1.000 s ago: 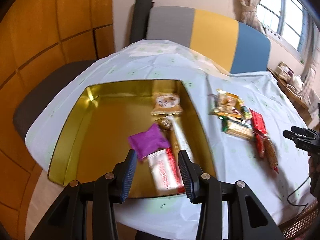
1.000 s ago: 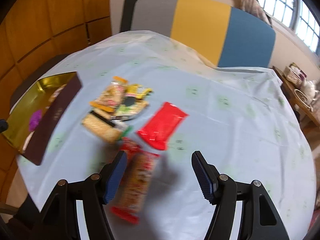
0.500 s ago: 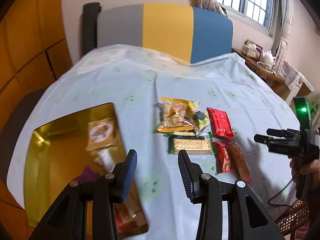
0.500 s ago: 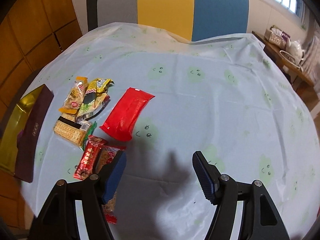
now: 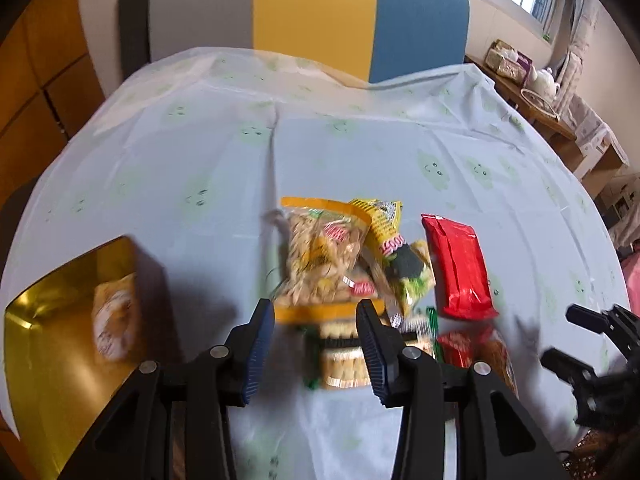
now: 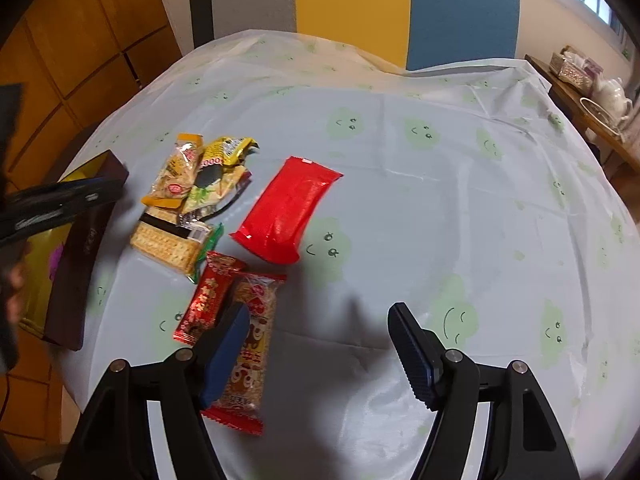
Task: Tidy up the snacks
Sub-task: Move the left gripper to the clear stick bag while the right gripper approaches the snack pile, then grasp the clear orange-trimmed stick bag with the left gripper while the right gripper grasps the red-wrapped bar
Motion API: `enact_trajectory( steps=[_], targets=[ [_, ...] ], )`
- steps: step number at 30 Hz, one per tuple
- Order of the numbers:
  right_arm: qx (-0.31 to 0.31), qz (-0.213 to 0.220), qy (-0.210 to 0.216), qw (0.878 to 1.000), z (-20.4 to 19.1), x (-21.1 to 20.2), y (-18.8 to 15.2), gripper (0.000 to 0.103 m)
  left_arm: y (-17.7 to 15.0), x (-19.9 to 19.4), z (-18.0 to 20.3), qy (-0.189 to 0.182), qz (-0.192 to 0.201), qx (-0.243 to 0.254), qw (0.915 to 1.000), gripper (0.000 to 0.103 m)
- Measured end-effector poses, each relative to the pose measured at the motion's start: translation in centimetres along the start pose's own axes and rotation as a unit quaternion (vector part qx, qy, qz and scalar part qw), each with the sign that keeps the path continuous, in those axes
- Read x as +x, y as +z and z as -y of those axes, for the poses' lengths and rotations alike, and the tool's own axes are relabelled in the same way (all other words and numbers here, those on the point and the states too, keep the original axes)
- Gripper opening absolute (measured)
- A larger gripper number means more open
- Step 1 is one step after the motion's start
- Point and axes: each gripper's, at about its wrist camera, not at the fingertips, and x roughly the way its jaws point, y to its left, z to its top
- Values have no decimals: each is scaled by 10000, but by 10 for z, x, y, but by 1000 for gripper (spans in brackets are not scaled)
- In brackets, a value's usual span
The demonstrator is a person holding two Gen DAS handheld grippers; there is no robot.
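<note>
A pile of snacks lies on the pale tablecloth: a clear bag with orange edges [image 5: 324,264], a yellow and black packet [image 5: 396,248], a cracker packet [image 5: 344,364], a red packet [image 5: 456,268] and a small red packet [image 6: 208,300]. My left gripper [image 5: 316,344] hovers open over the cracker packet, pads apart and pressing on nothing. My right gripper [image 6: 320,356] has its jaws opening, with only cloth between them. Its left finger [image 6: 228,356] overlaps a long snack bar [image 6: 252,344]. Each gripper shows in the other's view: left gripper [image 6: 80,200], right gripper [image 5: 564,336].
A gold tin [image 5: 60,344] with a dark outer wall [image 6: 80,260] stands at the table's left edge and holds a pale wrapped snack [image 5: 114,328]. A grey, yellow and blue chair back [image 5: 312,20] stands behind the table. A side shelf with a teapot [image 6: 612,96] is at the right.
My left gripper has swung right from above the gold tin to above the snack pile. The right gripper's jaws have widened and it has stayed near the long snack bar.
</note>
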Motion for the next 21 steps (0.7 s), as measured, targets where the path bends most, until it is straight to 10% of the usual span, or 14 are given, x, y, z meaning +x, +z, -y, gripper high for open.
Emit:
enact_trajectory(
  steps=[21],
  targets=[
    [12, 42, 129, 9999, -2, -4, 0, 75, 18, 58, -4, -115, -138, -149, 9997, 37]
  ],
)
